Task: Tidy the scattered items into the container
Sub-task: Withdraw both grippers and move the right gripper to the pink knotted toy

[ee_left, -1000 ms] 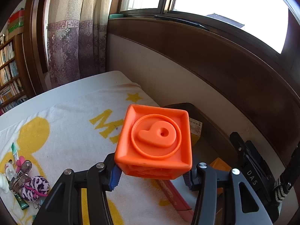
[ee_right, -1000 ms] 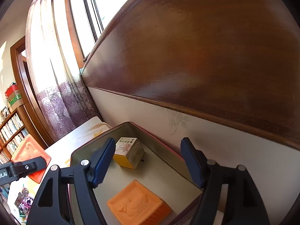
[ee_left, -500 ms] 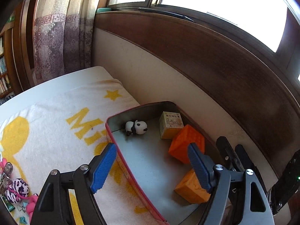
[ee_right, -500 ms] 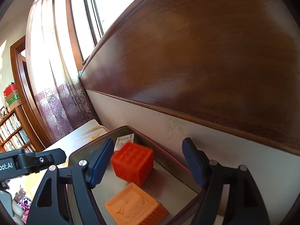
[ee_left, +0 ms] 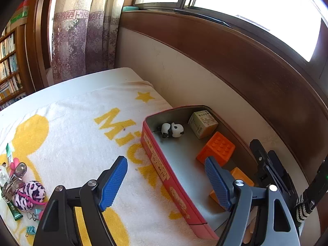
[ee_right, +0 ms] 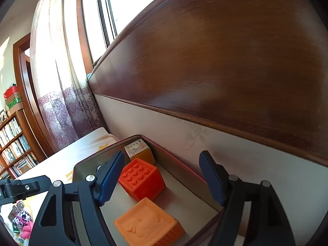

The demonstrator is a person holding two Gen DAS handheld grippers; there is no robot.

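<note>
A red tin [ee_left: 164, 176] with a grey inside sits on the towel against the wall. In it lie a bright orange block [ee_left: 216, 149], a paler orange block [ee_left: 240, 177], a small yellow box [ee_left: 203, 123] and a panda figure [ee_left: 172, 130]. My left gripper [ee_left: 166, 182] is open and empty above the tin's near wall. My right gripper [ee_right: 162, 179] is open and empty over the tin [ee_right: 184, 169], above the bright orange block [ee_right: 141, 178] and the paler block [ee_right: 147, 224]. The yellow box [ee_right: 139, 150] stands behind them.
A white and yellow towel [ee_left: 71, 135] covers the table. At its left edge lie a leopard-print pompom keyring [ee_left: 30, 192], binder clips [ee_left: 30, 229] and a green tube [ee_left: 9, 153]. A wood-panelled wall [ee_left: 235, 61] runs behind the tin. Curtains [ee_left: 82, 41] hang at the back.
My left gripper opened and let go of the bright orange block, which dropped into the tin beside the yellow box. The left gripper then drew back a little. The right gripper stayed open.
</note>
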